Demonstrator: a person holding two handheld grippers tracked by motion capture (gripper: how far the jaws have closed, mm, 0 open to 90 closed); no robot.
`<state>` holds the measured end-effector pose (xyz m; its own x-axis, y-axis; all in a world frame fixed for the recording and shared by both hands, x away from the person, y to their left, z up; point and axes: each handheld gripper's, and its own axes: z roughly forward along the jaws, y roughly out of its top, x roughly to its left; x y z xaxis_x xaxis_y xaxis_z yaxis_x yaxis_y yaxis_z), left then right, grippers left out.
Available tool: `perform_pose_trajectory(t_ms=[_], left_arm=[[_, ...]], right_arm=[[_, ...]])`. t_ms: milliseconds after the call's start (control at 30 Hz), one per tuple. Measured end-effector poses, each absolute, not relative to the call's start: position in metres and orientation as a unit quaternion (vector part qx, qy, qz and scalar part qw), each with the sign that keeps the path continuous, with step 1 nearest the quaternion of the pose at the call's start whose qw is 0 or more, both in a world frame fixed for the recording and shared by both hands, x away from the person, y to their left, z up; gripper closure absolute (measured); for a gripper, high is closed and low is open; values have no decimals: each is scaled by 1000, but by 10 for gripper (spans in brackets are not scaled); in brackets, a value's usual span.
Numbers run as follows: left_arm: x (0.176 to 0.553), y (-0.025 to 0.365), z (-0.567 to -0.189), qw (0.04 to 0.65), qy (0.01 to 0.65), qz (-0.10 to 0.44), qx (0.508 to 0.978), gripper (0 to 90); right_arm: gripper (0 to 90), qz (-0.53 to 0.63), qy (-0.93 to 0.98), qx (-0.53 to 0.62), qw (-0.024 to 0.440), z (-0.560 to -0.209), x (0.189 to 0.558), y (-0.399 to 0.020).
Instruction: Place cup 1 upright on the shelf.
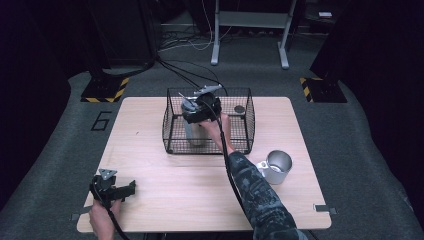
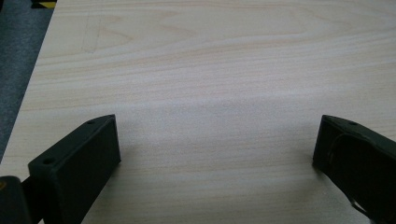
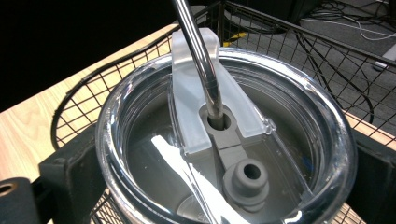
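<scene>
The right hand-held gripper [image 1: 196, 111] clamps its black jaws around a steel tumbler [image 1: 194, 131] with a clear round lid [image 3: 224, 140] and metal straw [image 3: 198, 56], standing inside the black wire basket [image 1: 245, 131]. The left hand-held gripper [image 1: 131, 188] rests wide apart on the pale wood-grain surface [image 2: 210, 70].

Steel tumbler [image 1: 194, 131] upright in wire basket [image 1: 235, 145], clear lid [image 3: 224, 154] on, metal straw [image 3: 198, 56] through hole; apparently clamped between right claw [image 1: 196, 116] jaws.
</scene>
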<state>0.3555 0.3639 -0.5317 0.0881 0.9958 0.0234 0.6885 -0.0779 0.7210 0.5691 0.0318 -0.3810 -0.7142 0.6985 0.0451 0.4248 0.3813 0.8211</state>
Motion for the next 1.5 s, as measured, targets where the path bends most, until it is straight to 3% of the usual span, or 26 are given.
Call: perform_pose_trajectory(t_ms=[767, 1500], left_arm=[[356, 363, -532, 286, 621, 273, 677, 4], [356, 363, -532, 286, 620, 271, 678, 3]], right_arm=[[27, 415, 822, 352, 167, -396, 573, 29], [0, 432, 823, 346, 127, -382, 553, 2]])
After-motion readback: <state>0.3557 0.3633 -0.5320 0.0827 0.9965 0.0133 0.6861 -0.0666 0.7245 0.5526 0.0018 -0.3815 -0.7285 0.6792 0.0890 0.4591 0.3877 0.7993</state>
